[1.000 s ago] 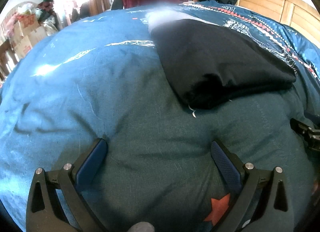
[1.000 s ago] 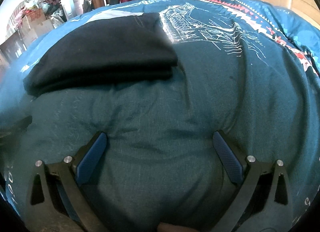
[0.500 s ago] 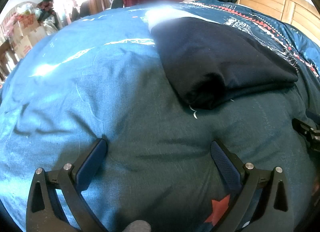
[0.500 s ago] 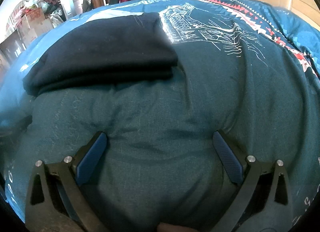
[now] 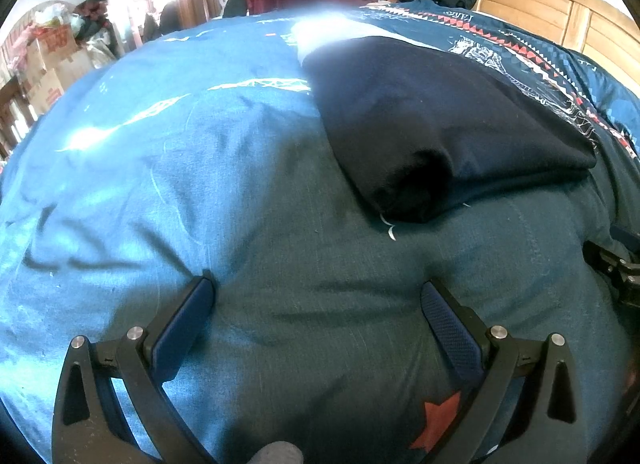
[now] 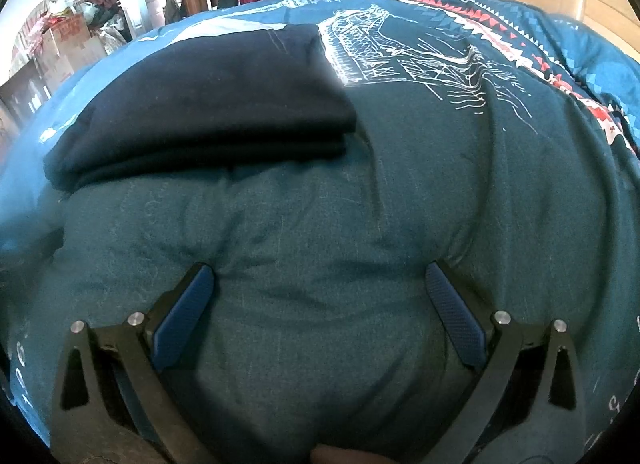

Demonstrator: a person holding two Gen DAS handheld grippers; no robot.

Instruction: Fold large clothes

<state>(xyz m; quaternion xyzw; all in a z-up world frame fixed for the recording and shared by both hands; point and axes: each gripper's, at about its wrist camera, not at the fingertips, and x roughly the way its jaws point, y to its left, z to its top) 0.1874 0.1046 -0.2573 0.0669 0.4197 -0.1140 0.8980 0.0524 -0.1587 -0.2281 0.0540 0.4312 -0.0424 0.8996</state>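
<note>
The folded dark garment (image 5: 440,120) lies on the blue quilt (image 5: 200,168), at one o'clock from our left gripper (image 5: 318,296) and eleven o'clock from our right gripper (image 6: 320,284), both of which sit with fingers spread wide and empty, resting low on the bedding.

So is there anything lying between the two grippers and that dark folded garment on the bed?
Nothing visible. Only bare blue quilt separates the open right gripper and open left gripper from the dark folded garment.
</note>
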